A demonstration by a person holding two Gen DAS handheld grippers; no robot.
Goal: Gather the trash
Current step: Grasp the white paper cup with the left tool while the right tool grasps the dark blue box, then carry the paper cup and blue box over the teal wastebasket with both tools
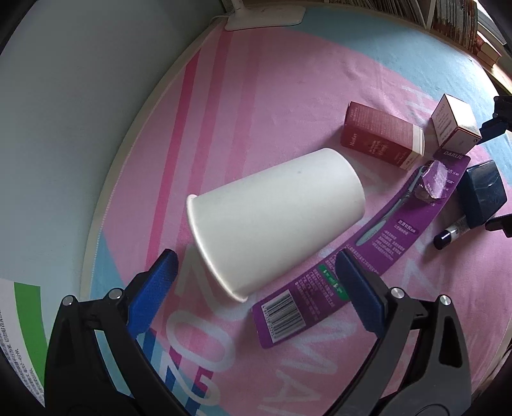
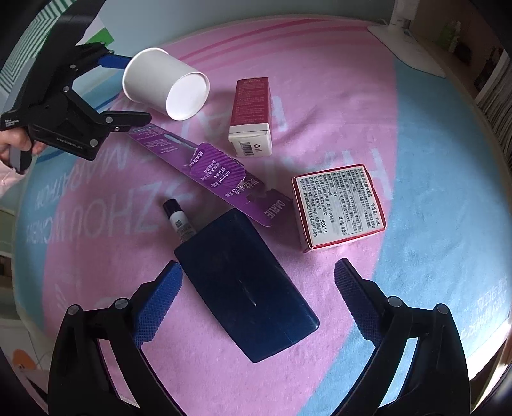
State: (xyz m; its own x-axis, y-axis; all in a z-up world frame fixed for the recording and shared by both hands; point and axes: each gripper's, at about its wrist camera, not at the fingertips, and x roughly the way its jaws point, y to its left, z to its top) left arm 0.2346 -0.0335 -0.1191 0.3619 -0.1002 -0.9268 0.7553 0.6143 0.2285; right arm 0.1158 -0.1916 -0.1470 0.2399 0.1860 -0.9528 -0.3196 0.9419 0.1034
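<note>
A white paper cup (image 1: 275, 220) (image 2: 166, 88) lies on its side on the pink and blue cloth (image 1: 288, 80), its rim toward my left gripper (image 1: 256, 265). That gripper is open, its blue fingers either side of the cup's mouth and a little short of it. Under the cup's right side runs a purple toothbrush package (image 1: 361, 249) (image 2: 217, 172). My right gripper (image 2: 257, 272) is open over a dark blue flat case (image 2: 246, 294) (image 1: 481, 195). From the right wrist view the left gripper (image 2: 128, 92) reaches the cup from the left.
A dark red carton (image 1: 380, 137) (image 2: 251, 115) and a small red-edged white box (image 2: 339, 208) (image 1: 456, 123) lie beyond the package. A small tube (image 2: 179, 220) (image 1: 451, 235) sits by the blue case. A white lamp base (image 1: 265, 16) and books (image 1: 448, 22) stand at the far edge.
</note>
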